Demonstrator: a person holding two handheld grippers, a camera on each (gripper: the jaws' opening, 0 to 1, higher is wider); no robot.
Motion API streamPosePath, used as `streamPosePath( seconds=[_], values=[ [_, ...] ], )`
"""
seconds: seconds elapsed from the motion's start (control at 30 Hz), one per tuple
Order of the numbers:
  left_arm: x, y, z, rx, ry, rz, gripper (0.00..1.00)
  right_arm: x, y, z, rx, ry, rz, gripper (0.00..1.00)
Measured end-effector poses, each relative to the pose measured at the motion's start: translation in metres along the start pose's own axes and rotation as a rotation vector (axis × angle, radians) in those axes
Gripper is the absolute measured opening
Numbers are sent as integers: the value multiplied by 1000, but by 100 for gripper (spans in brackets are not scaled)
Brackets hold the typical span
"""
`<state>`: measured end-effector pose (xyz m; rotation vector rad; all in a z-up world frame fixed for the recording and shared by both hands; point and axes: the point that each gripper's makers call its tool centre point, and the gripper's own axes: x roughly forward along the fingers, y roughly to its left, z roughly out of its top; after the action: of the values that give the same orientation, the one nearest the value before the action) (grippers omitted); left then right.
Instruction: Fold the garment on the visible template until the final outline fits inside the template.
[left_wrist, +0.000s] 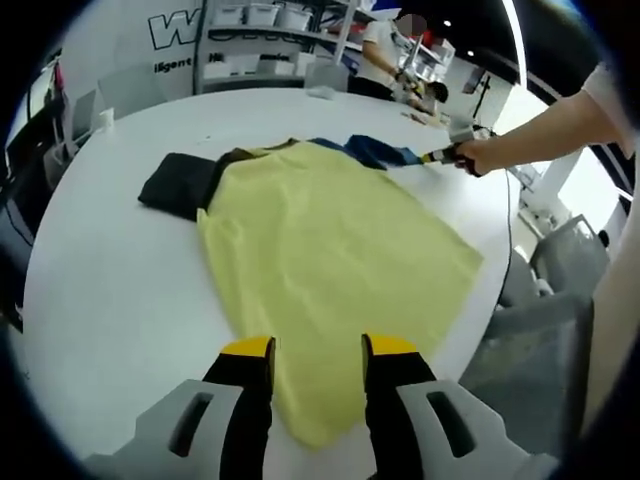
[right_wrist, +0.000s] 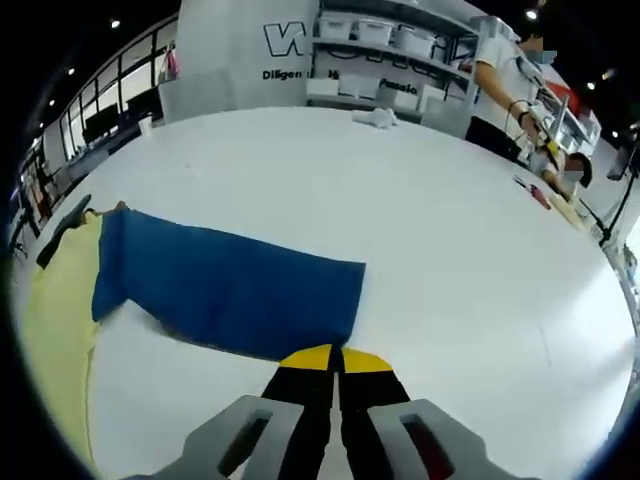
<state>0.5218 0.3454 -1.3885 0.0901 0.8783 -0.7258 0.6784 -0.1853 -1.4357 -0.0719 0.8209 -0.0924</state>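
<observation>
Yellow garment (left_wrist: 330, 260) spread flat near the counter (left_wrist: 110, 280) edge, blue sleeve (right_wrist: 235, 290) outstretched, over a dark template (left_wrist: 178, 185).

bright, even indoor light | ceiling spots (right_wrist: 115, 23) overhead | soft glare across white surface (right_wrist: 420, 230) | faint shadows only | strong fisheye bending at edges | background shelves (right_wrist: 400, 45) slightly soft

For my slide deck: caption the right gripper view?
Right tool shut on blue cloth's edge, yellow garment alongside on white table.
</observation>
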Motion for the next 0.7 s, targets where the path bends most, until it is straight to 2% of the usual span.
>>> streamPosePath(
  seconds=[0.37, 0.7],
  values=[
    [-5, -7, 3, 20, -13, -6, 33, -31, -23, -32, 18, 23, -79, 0],
    [-7, -13, 5, 36, -20, -17, 33, -53, -27, -59, 26, 42, -117, 0]
  ],
)
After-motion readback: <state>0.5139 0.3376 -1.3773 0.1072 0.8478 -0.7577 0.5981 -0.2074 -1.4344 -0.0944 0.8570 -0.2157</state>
